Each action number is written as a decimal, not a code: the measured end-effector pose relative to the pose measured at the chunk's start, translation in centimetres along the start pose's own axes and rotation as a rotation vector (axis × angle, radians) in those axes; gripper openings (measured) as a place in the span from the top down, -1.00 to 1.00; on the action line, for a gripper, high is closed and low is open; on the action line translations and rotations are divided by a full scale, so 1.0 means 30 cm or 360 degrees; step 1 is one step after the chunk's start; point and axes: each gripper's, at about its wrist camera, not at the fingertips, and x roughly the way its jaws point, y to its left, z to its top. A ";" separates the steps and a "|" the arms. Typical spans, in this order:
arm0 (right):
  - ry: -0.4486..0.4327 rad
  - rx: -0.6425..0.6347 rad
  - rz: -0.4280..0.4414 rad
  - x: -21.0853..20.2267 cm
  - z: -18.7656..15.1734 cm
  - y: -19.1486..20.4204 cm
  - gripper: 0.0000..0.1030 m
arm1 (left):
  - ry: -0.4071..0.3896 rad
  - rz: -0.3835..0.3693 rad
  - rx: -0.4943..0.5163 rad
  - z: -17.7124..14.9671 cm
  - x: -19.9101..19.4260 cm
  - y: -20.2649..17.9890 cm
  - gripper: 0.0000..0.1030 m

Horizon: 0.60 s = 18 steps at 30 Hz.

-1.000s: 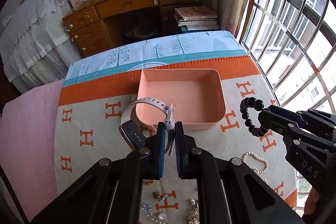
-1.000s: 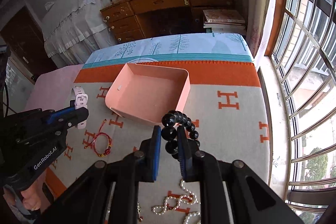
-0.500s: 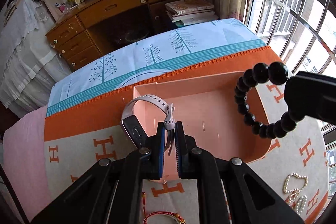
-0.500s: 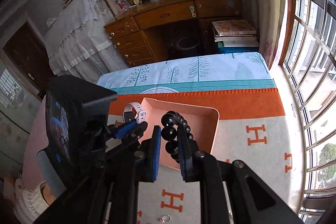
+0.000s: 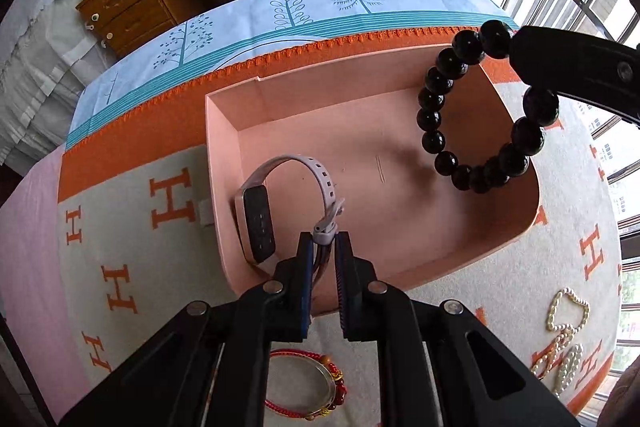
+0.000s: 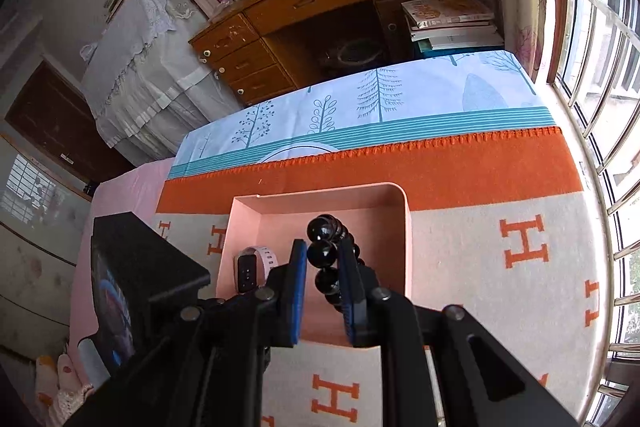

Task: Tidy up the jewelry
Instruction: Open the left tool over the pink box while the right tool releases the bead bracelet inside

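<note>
Watch [image 5: 276, 203] in tray [image 5: 224, 187] (bracelet [image 5: 476, 131] above)

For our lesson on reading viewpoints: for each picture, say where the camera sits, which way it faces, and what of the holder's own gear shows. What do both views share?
Left wrist: on the left tongs, facing steeply down into the pink tray; its tongs, now opening, hold the watch strap.
Right wrist: on the right tongs, facing down and across the bed; tongs grip the black bead bracelet.
Shared: tray, watch, bracelet, orange blanket.
</note>
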 end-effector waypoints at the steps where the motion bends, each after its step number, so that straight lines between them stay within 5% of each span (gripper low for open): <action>1: -0.0013 -0.0008 0.0024 -0.007 0.001 0.008 0.70 | -0.0023 0.0002 -0.0013 0.000 -0.011 0.005 0.79; 5: -0.0062 -0.0004 0.0121 -0.035 0.015 0.027 0.69 | -0.0151 0.0032 -0.0030 0.011 -0.073 0.016 0.60; 7: -0.0128 -0.0037 0.0007 -0.049 0.015 0.040 0.63 | -0.0237 0.0107 -0.0047 0.017 -0.108 0.021 -0.08; 9: -0.0157 -0.0074 -0.0110 -0.057 0.014 0.051 0.32 | -0.0321 0.0157 -0.0057 0.019 -0.148 0.028 -0.42; 11: -0.0157 -0.0095 -0.0113 -0.064 0.009 0.050 0.09 | -0.0368 0.0158 -0.0068 0.020 -0.179 0.039 -0.44; 18: -0.0134 -0.0135 -0.0145 -0.106 -0.037 0.043 0.09 | -0.0383 0.0084 -0.0120 -0.009 -0.242 0.075 -0.44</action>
